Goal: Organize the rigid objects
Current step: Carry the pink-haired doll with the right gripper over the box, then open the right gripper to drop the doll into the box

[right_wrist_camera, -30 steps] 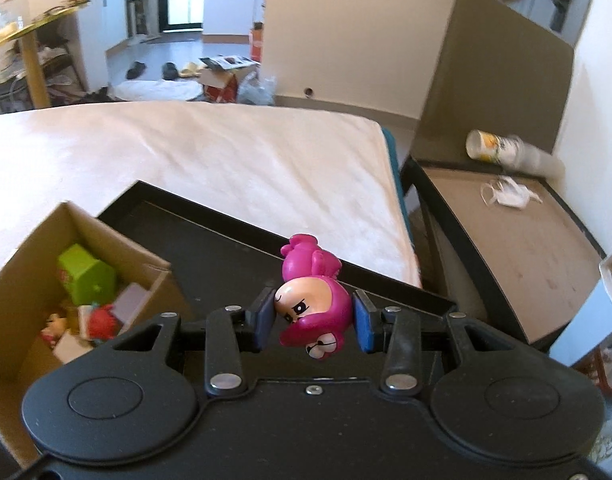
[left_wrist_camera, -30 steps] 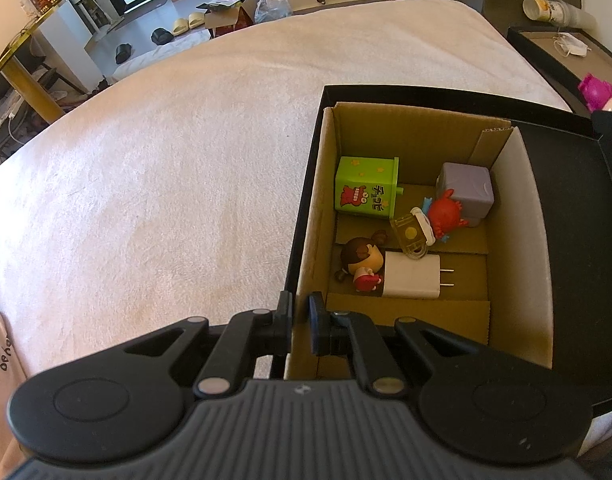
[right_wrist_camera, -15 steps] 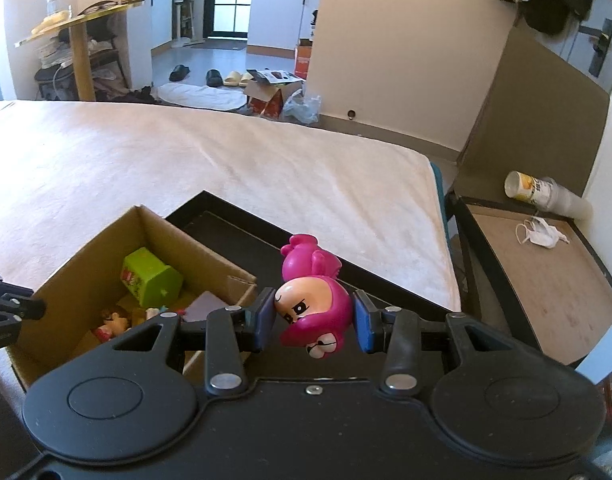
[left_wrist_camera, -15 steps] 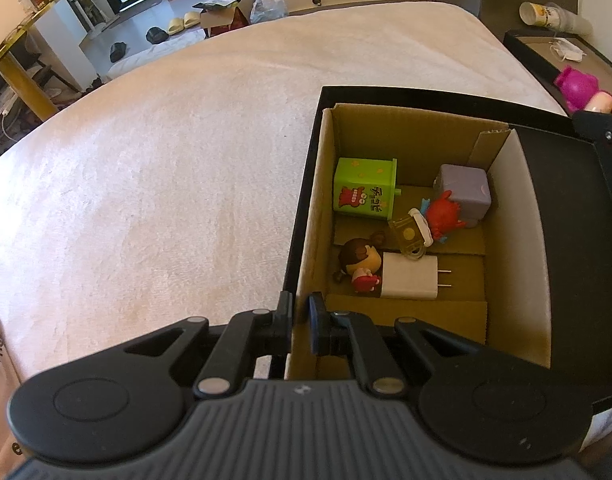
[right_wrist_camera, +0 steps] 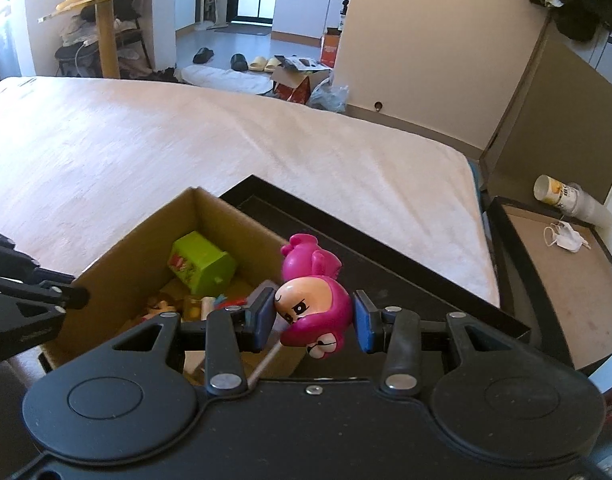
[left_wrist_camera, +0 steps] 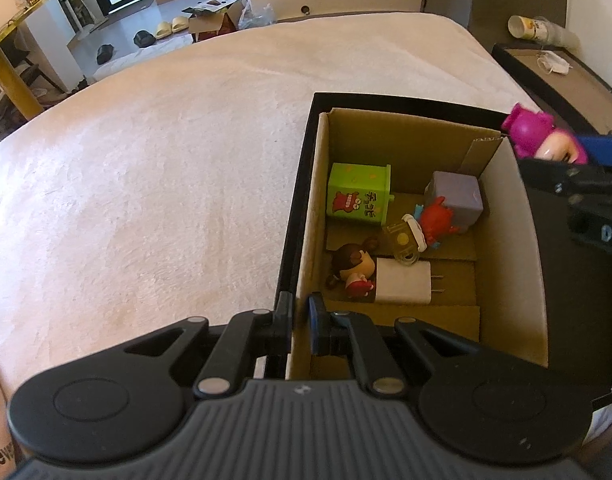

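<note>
Jaws of right gripper (right_wrist_camera: 313, 316) clamp pink figurine (right_wrist_camera: 312, 304); cardboard box (right_wrist_camera: 133, 248) below-left.

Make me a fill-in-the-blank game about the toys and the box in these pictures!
1. The right gripper is holding a ____ figure.
2. The left gripper is pinching the wall of the ____ box.
3. The toy block lying in the box is ____.

Missing words: pink; cardboard; green

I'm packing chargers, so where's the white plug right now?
The white charger plug lies inside the cardboard box, at its near end in the left wrist view, beside the brown-haired doll.
</note>
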### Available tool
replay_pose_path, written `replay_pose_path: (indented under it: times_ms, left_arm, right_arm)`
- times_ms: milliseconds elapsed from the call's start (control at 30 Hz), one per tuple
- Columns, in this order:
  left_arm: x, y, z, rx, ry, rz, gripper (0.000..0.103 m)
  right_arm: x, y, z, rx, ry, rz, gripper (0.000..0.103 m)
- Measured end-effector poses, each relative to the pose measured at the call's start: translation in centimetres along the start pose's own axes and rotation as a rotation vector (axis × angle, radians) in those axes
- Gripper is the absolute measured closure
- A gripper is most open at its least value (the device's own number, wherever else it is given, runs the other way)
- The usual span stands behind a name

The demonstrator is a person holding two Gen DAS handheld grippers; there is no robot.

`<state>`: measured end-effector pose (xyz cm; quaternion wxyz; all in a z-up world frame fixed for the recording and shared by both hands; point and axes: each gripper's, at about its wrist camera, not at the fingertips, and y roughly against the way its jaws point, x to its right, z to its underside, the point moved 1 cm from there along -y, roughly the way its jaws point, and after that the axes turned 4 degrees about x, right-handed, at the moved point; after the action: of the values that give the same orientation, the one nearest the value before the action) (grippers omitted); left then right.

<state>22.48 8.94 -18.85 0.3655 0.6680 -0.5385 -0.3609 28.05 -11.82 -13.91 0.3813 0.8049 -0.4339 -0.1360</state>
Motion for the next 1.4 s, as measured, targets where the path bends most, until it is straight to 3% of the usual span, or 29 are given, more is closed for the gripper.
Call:
replay_pose_path:
  times_ms: [633, 733, 1133, 1400]
  left_arm:
    - [-1.4, -1.3, -0.1, 0.015, 0.02, 0.091, 0.096]
    - [-1.6, -1.3, -0.2, 0.014, 0.021, 0.1, 0.095]
    - [-1.9, -1.0, -0.3, 0.009, 0.027, 0.117, 0.095]
    - [-2.1, 0.2, -1.0, 0.007, 0.048, 0.131, 0.095]
  right_arm:
    - [-4.7, -1.8, 1.3, -0.076, 0.053, 0.032, 0.062]
    - [-5.0, -1.8, 0.9, -0.081, 0.042, 0.005, 0.062]
    - [-5.9, -4.1, 1.6, -0.14, 0.071, 0.031, 0.062]
    - [-4.7, -2.3, 1.1, -0.109, 0.029, -0.011, 0.057]
